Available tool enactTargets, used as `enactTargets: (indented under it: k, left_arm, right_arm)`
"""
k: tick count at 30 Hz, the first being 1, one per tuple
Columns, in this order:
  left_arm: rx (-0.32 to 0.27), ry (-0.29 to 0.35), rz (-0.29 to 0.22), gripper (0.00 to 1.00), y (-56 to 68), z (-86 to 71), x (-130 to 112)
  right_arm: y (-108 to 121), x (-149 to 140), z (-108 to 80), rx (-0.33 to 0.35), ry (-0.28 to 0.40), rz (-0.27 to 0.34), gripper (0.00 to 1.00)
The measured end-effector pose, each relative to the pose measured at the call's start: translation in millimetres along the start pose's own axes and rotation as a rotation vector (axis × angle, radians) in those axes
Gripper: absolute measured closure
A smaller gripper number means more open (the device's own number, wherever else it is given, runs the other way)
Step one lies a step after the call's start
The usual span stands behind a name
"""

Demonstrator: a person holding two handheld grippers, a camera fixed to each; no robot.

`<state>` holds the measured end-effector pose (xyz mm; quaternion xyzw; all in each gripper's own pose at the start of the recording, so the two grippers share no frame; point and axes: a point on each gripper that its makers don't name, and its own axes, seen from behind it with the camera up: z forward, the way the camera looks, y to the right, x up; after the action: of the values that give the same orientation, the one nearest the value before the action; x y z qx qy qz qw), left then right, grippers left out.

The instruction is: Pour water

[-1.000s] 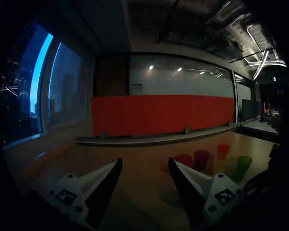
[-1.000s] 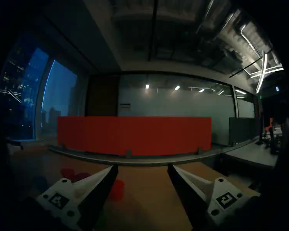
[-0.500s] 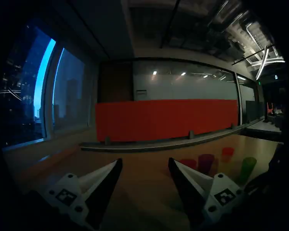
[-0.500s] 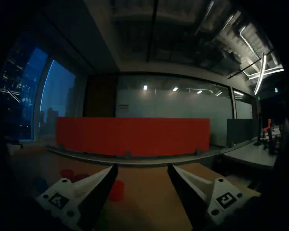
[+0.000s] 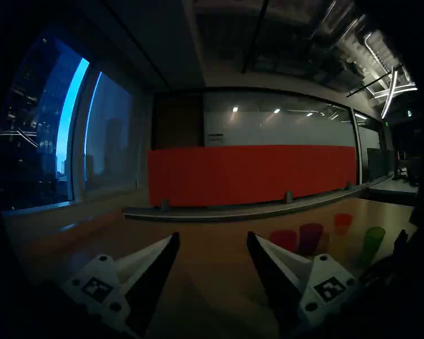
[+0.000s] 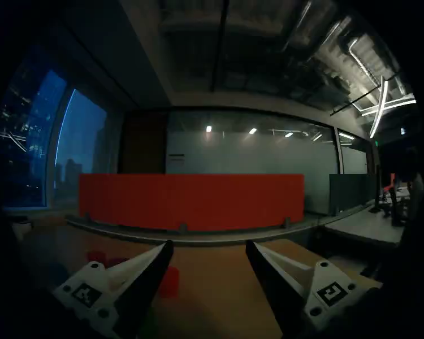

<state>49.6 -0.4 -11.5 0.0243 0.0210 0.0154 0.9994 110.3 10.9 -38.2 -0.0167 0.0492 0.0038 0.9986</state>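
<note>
The room is dim. In the left gripper view several coloured cups stand in a group on the wooden table (image 5: 217,265): a red cup (image 5: 284,239), a purple cup (image 5: 311,237), an orange-red cup (image 5: 342,221) farther back and a green cup (image 5: 373,244). My left gripper (image 5: 212,242) is open and holds nothing; the cups lie ahead to its right. In the right gripper view a red cup (image 6: 168,281) stands just behind the left finger, with darker red cups (image 6: 96,257) farther left. My right gripper (image 6: 209,248) is open and holds nothing, above the table (image 6: 223,288).
A red partition (image 5: 251,174) (image 6: 189,200) runs along the table's far edge. Large windows (image 5: 48,141) fill the left wall. Another desk (image 6: 370,226) stands to the right, beyond the table's edge.
In the left gripper view the cups have slid to the right as the gripper turned left. The right gripper view has shifted only slightly. Both grippers stay open.
</note>
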Motion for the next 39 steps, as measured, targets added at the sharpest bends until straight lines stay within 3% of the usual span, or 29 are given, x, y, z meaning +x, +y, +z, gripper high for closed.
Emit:
enactTargets:
  k: [8, 17, 39]
  left_arm:
    - [0.009, -0.005, -0.024, 0.12, -6.9, 0.4, -14.6]
    - [0.011, -0.004, -0.017, 0.12, -10.3, 2.4, -27.0]
    - [0.002, -0.015, -0.033, 0.12, -12.1, 6.7, -42.4]
  right_arm:
    - [4.7, 1.3, -1.2, -0.014, 0.003, 0.014, 0.01]
    - [10.3, -3.3, -4.1, -0.039, -0.011, 0.008, 0.01]
    - [-3.6, -2.8, -0.5, -0.02, -0.015, 0.0, 0.01]
